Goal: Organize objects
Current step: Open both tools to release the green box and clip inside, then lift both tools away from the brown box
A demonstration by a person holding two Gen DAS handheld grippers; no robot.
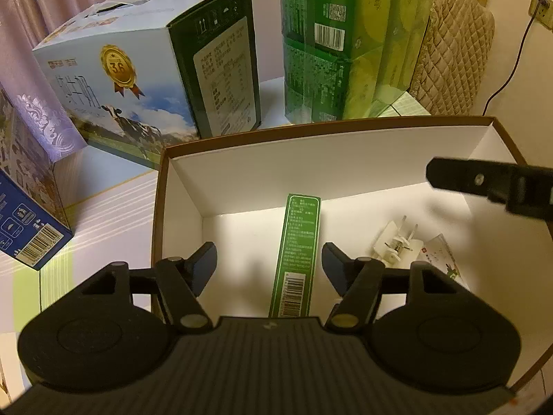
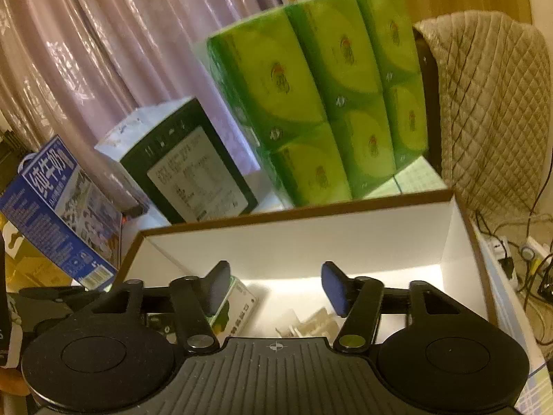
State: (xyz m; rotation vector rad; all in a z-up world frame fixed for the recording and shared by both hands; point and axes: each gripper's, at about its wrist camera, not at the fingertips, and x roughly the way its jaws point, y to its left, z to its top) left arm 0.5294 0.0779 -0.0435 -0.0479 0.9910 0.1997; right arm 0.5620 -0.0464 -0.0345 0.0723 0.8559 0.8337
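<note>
A brown-rimmed cardboard box with white inside walls (image 1: 311, 169) fills the middle of both views (image 2: 293, 242). On its floor lies a long green carton (image 1: 297, 252) with a barcode, lengthwise between the open fingers of my left gripper (image 1: 269, 263), which hovers above it without touching. To its right lie a white plug adapter (image 1: 397, 242) and a small printed packet (image 1: 446, 259). My right gripper (image 2: 276, 287) hangs open over the box, empty; a green-and-white carton (image 2: 238, 301) and white plug pieces (image 2: 311, 321) show below it. One right-gripper finger (image 1: 484, 181) reaches in from the right edge of the left wrist view.
Behind the box stand a pale blue milk carton case (image 1: 145, 72), a tall green tissue multipack (image 1: 345, 41), and a dark blue milk case (image 1: 31, 214) at the left. A quilted chair back (image 2: 490, 103), pink curtains (image 2: 103, 52) and floor cables (image 2: 525, 263) lie beyond.
</note>
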